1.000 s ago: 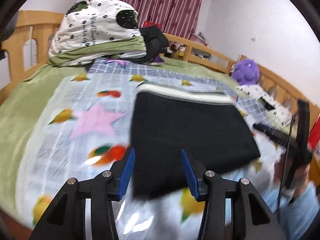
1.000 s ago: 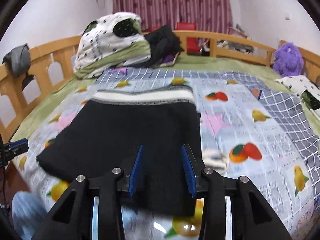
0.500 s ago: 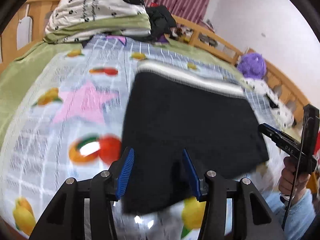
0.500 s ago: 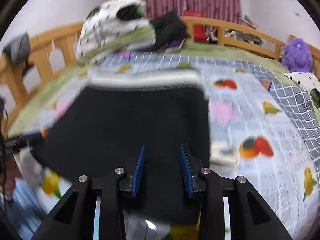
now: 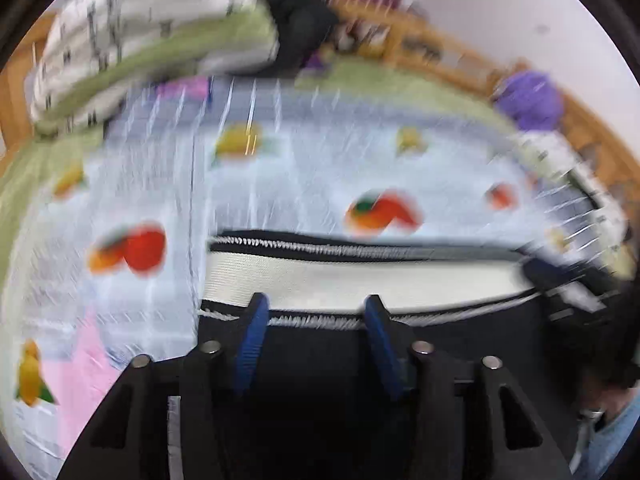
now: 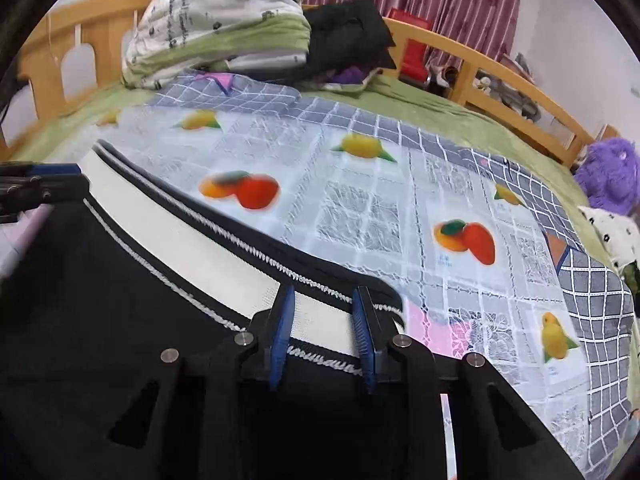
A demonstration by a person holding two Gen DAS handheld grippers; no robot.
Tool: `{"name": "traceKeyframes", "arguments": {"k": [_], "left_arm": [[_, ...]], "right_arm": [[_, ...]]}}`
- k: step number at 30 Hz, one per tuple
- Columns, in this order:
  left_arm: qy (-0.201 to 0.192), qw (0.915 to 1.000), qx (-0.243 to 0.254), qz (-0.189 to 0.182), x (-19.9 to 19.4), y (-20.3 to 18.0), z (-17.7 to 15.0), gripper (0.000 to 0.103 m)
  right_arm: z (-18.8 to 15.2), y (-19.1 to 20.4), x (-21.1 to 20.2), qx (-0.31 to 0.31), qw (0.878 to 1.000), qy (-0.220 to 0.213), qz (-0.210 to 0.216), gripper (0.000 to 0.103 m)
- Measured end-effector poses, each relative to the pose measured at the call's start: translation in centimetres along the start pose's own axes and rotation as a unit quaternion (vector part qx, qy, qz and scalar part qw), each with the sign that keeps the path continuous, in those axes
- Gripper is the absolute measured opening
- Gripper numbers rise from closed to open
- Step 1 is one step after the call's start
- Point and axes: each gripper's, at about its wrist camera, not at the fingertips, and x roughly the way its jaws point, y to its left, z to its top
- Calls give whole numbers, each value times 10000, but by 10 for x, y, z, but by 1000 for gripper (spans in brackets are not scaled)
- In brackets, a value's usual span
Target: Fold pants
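Observation:
The black pants [image 6: 100,280] with a white-striped waistband [image 6: 192,236] lie flat on the bed. My right gripper [image 6: 323,300] is open, with its blue pads over the waistband near the pants' right corner. My left gripper [image 5: 314,308] is open over the waistband [image 5: 360,276] near its left end; that view is blurred. The left gripper also shows at the left edge of the right wrist view [image 6: 40,188]. The right gripper shows dark and blurred at the right of the left wrist view [image 5: 568,280].
A fruit-print quilt [image 6: 360,200] covers the bed. A folded white and green duvet [image 6: 224,24] and dark clothes [image 6: 348,36] lie at the head. A purple plush toy [image 6: 608,176] sits at the right. A wooden bed rail [image 6: 512,84] runs around.
Both grippers have moved forward across the pants from the near hem to the waistband. Both stay open.

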Motion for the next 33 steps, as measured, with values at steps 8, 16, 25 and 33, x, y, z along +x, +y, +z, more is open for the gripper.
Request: {"name": "traceKeyframes", "arguments": {"k": [8,16,25,33], "left_arm": [[-389,9988,-278,39,-43,24,-9,53],[153,9941,-893,-599,-12,74,-22,56],[-570,9904,-893,-886,-37,87,0,14],[-491,9974,-225,485,-46,66,5,31]], "right_arm": [[-4,-35,-34,841,9958,-110,337,40],[-37,-87,-13,2159,9643,522,1443,59],[-6,-86,5,2198,9574,286,1852,32],[29,-69,16,1607,9761,160,1453,33]]}}
